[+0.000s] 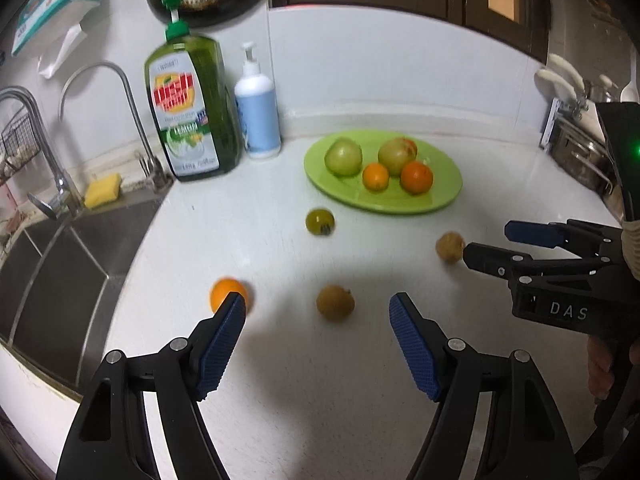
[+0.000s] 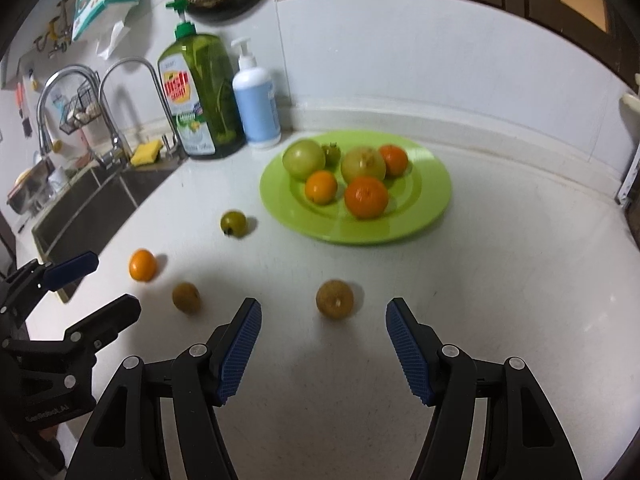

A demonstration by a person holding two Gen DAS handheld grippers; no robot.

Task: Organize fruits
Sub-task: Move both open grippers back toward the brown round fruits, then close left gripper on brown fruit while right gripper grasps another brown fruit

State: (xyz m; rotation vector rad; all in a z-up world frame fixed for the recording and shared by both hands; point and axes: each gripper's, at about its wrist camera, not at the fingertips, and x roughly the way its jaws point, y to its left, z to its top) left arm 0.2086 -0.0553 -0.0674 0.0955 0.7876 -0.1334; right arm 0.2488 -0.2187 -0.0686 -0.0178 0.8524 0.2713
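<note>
Both my tongs stand apart and empty: left tongs (image 1: 318,310), right tongs (image 2: 324,312). The green plate (image 2: 434,188), upper middle of frame, already carries six fruits. Four remain loose on the white surface (image 2: 500,300): an orange (image 2: 142,265), a small green fruit (image 2: 233,222) and two brown fruits (image 2: 334,298) (image 2: 186,297). I judge the job roughly half done.

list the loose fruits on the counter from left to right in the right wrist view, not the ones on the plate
small orange citrus fruit → brown round fruit near the left gripper → small green round fruit → brown round fruit between the right gripper's fingers
</note>
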